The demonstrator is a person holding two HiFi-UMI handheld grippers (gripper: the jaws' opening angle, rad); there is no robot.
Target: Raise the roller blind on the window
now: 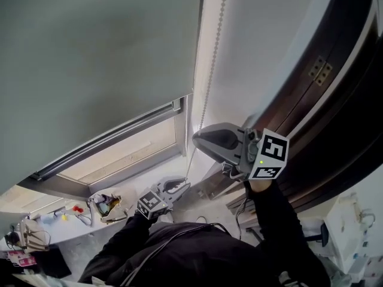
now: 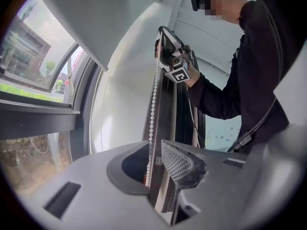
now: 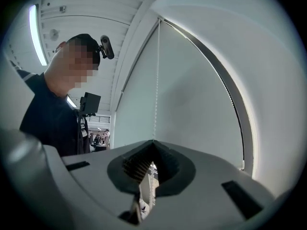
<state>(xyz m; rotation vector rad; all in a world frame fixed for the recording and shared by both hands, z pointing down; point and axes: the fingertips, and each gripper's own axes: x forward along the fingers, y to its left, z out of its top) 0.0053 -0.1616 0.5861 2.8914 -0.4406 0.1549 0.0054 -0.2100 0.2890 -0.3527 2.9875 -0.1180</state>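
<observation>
The grey roller blind (image 1: 90,58) covers the upper window in the head view; its bottom bar ends just above the glass. A white bead chain (image 1: 210,58) hangs along the blind's right edge. My right gripper (image 1: 197,140) is shut on the chain, and in its own view the chain (image 3: 156,80) runs straight into the closed tip of the right gripper (image 3: 153,143). Lower down, my left gripper (image 1: 182,187) stands at the same chain. In the left gripper view the chain (image 2: 153,109) passes between the left gripper (image 2: 156,159) jaws, which stand slightly apart; it lies against one pad only.
A sill (image 1: 137,181) below the window carries small items (image 1: 102,205). A dark curved door frame (image 1: 335,100) runs down the right side, close behind my right gripper. White equipment (image 1: 347,220) stands at the lower right. Outside are a building and greenery (image 2: 29,56).
</observation>
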